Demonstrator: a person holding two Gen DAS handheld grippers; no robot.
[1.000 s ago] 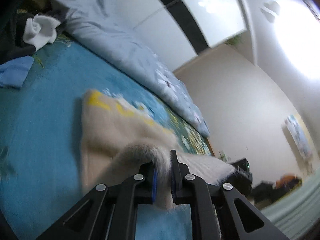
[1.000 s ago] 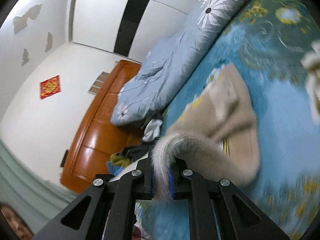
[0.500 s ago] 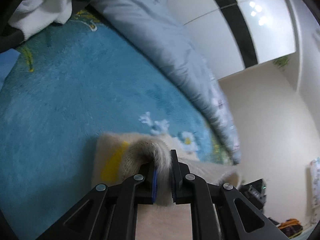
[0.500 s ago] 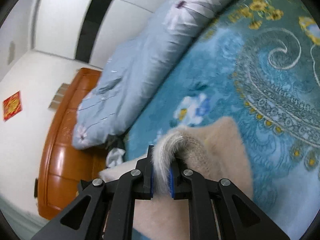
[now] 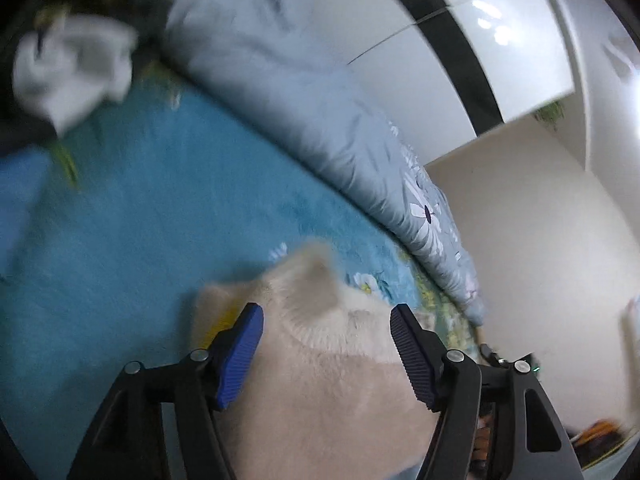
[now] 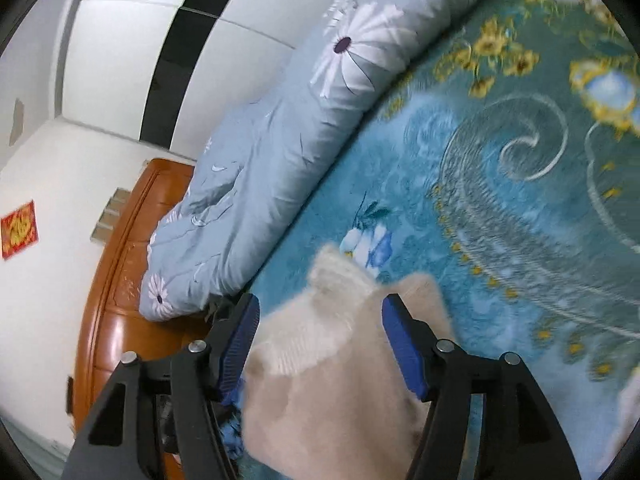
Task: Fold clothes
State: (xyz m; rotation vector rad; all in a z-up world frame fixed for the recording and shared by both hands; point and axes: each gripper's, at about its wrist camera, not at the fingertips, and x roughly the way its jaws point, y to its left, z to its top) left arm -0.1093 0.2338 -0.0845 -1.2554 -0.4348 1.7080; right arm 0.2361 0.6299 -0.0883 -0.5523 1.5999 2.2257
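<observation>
A fuzzy beige sweater [image 5: 320,380] lies on the blue floral bedspread [image 5: 152,216]; a yellow patch shows at its left edge. My left gripper [image 5: 326,320] is open, its blue pads on either side of a raised corner of the sweater, not holding it. In the right wrist view the same sweater [image 6: 328,392] lies below my right gripper [image 6: 318,316], which is open too, with a ribbed edge of the sweater between the spread fingers. The bedspread [image 6: 500,208] runs on to the right.
A rolled light-blue quilt with white flowers [image 5: 320,112] [image 6: 288,140] lies along the far side of the bed. A pile of white and dark clothes [image 5: 72,72] sits at the far left. A wooden headboard [image 6: 120,280] stands behind.
Both grippers were shut on folds of the beige sweater; now both have opened and let it go, and the sweater lies on the bedspread.
</observation>
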